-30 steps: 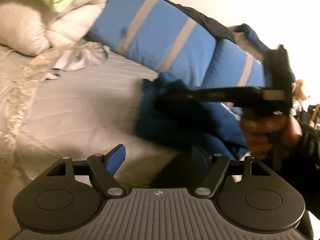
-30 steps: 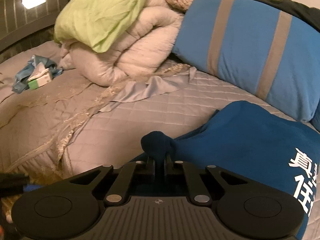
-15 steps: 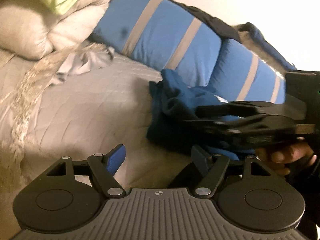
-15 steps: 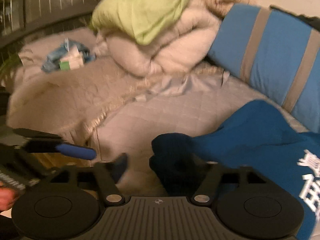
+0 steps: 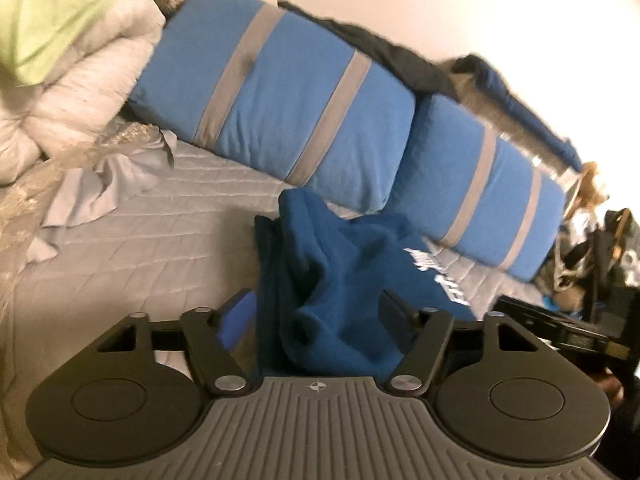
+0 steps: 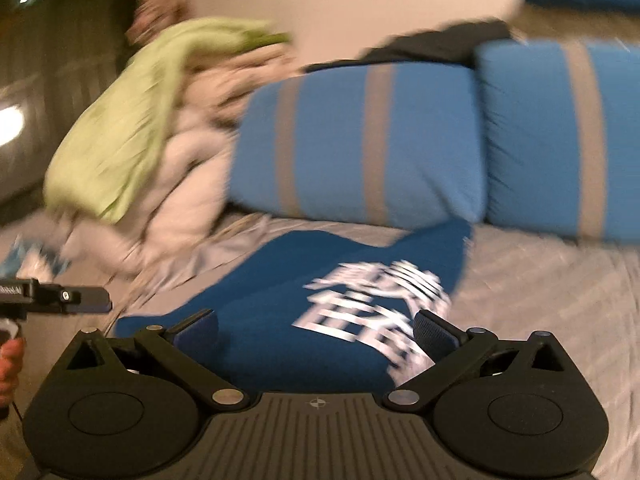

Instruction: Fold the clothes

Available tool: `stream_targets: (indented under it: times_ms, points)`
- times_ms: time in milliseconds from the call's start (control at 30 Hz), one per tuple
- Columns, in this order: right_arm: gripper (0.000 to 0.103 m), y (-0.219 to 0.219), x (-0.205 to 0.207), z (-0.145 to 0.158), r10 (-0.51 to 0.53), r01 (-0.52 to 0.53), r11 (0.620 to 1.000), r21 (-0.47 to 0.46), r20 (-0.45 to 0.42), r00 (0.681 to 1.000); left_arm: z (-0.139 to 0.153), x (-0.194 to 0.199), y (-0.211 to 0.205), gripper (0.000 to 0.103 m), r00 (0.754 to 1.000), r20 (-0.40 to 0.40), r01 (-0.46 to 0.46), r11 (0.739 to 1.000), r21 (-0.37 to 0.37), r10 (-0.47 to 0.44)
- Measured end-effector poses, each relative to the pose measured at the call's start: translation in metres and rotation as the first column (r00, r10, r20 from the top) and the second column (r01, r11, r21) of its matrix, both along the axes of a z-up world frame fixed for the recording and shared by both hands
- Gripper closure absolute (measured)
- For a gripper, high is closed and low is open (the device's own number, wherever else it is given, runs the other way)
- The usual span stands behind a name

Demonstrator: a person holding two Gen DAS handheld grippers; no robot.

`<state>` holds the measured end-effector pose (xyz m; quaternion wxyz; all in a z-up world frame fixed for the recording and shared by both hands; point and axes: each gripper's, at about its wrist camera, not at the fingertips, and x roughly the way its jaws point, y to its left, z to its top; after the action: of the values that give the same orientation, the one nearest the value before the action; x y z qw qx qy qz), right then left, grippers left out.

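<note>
A dark blue shirt (image 5: 344, 280) with white lettering lies bunched on the grey quilted bed. My left gripper (image 5: 318, 320) is open, its jaws on either side of a raised fold of the shirt without closing on it. My right gripper (image 6: 316, 330) is open just above the shirt (image 6: 320, 280), with the white print between its fingers. The right gripper's body shows at the right edge of the left wrist view (image 5: 560, 328). The left gripper shows at the left edge of the right wrist view (image 6: 52, 300).
Two blue pillows with grey stripes (image 5: 280, 92) (image 6: 360, 140) lie behind the shirt. A heap of white duvet and green cloth (image 6: 132, 140) sits to the left. A grey cloth (image 5: 100, 184) lies on the quilt (image 5: 140, 264). Clutter stands beyond the bed's right side (image 5: 592, 248).
My right gripper has opened and let go of the shirt corner, then swung right over the print. My left gripper has moved forward so its open jaws straddle the bunched shirt.
</note>
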<state>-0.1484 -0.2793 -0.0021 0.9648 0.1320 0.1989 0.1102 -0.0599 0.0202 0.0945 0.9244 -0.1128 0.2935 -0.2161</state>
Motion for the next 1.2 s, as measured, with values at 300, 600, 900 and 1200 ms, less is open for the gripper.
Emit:
stream_targets:
  times_ms: [300, 600, 900, 1200]
  points:
    - [0.0, -0.02, 0.0, -0.007, -0.094, 0.094, 0.995, 0.02, -0.015, 0.995, -0.023, 0.037, -0.016, 0.087, 0.987, -0.148, 0.076, 0.993, 0.093, -0.062]
    - [0.0, -0.023, -0.003, -0.01, -0.102, 0.102, 0.995, 0.02, -0.031, 0.994, -0.021, 0.024, -0.008, 0.089, 0.985, -0.171, 0.021, 0.988, 0.156, 0.006]
    - [0.0, -0.021, -0.003, -0.012, -0.111, 0.112, 0.994, 0.006, -0.053, 0.992, -0.019, 0.024, -0.008, 0.05, 0.987, -0.147, -0.027, 0.978, 0.206, 0.059]
    - [0.0, -0.021, 0.0, -0.014, -0.115, 0.116, 0.993, 0.0, -0.073, 0.991, -0.017, 0.034, 0.021, 0.026, 0.963, -0.268, -0.017, 1.0, -0.014, 0.013]
